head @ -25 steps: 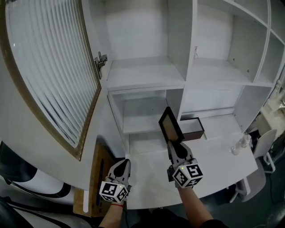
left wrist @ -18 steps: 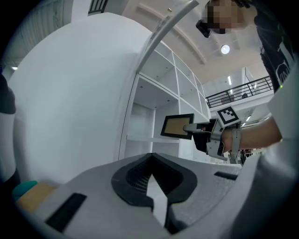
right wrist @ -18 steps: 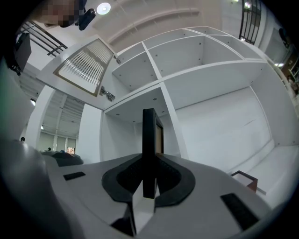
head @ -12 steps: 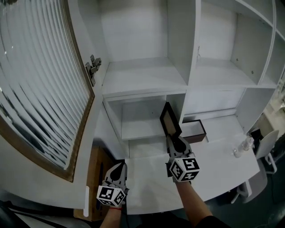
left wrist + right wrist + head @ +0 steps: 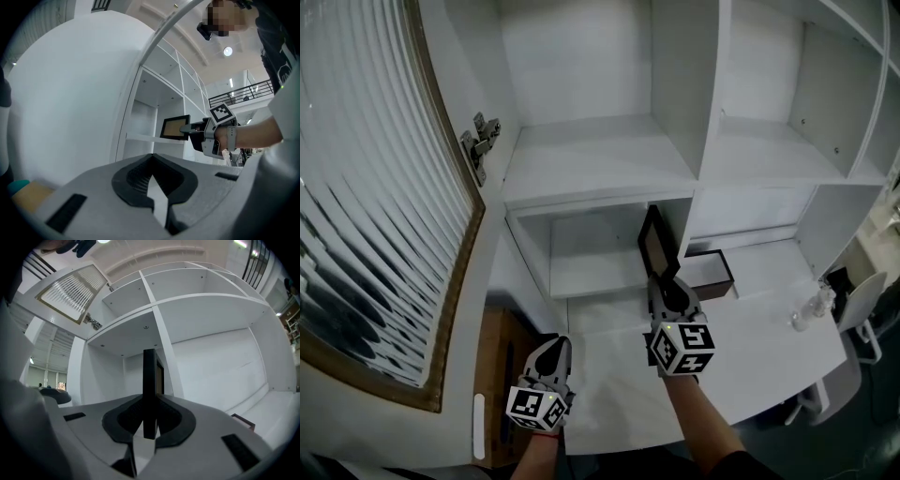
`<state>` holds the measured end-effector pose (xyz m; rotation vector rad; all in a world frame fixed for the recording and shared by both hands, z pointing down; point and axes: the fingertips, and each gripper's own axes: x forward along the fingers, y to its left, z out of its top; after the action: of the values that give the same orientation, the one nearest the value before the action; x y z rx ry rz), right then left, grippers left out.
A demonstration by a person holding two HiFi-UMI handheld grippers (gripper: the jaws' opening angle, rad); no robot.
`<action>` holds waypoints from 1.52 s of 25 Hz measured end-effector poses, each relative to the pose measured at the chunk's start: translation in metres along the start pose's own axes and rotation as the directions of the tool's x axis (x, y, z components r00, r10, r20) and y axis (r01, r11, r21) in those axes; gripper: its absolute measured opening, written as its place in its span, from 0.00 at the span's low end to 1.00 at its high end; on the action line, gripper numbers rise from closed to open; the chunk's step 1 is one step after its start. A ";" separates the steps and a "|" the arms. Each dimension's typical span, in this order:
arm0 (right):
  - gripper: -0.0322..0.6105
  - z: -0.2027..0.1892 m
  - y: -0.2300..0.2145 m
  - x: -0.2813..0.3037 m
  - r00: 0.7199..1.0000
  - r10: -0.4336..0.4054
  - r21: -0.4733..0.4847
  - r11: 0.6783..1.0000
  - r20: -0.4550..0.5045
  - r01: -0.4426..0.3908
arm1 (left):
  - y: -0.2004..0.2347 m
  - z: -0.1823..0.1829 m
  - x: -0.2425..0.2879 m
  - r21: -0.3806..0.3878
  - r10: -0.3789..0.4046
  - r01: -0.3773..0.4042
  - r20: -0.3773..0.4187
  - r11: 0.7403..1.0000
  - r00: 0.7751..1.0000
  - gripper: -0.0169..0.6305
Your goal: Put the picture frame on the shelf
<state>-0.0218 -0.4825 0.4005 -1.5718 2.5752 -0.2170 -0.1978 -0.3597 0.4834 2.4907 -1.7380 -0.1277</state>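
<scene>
The picture frame (image 5: 657, 246) is black with a tan panel. My right gripper (image 5: 669, 292) is shut on its lower edge and holds it upright in front of the white shelf unit (image 5: 598, 197), at the mouth of the low compartment beside the divider. In the right gripper view the picture frame (image 5: 149, 385) stands edge-on between the jaws of my right gripper (image 5: 149, 430). My left gripper (image 5: 551, 349) hangs low at the desk's front left, shut and holding nothing. In the left gripper view, the picture frame (image 5: 175, 127) shows beyond my left gripper (image 5: 157, 199).
A cabinet door with ribbed glass (image 5: 375, 187) swings open at the left, its hinge (image 5: 480, 142) by the shelf's edge. A dark brown box (image 5: 709, 272) sits on the white desk (image 5: 750, 347) to the frame's right. A clear bottle (image 5: 807, 307) stands at the desk's right end.
My right gripper has carried the frame a little forward, toward the low compartment. The left gripper has hardly moved. The view has shifted, so the open door looms larger.
</scene>
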 end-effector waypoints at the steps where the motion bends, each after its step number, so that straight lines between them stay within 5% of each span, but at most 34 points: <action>1: 0.13 0.000 -0.001 0.002 1.000 -0.009 0.000 1.000 -0.005 0.009 | 0.000 0.000 0.001 0.000 -0.002 0.002 0.000 1.000 1.000 0.03; 12: 0.13 0.000 -0.009 0.016 0.998 -0.062 0.039 0.997 -0.032 0.063 | 0.005 -0.004 0.004 -0.020 0.004 -0.004 0.002 1.000 1.000 0.03; 38: 0.20 -0.019 -0.009 -0.015 0.998 -0.038 0.009 0.999 -0.055 0.039 | 0.000 -0.009 -0.006 -0.033 -0.003 0.003 -0.012 0.999 1.000 0.03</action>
<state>-0.0107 -0.4724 0.4212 -1.6353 2.5823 -0.2807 -0.1991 -0.3537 0.4927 2.4659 -1.7138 -0.1404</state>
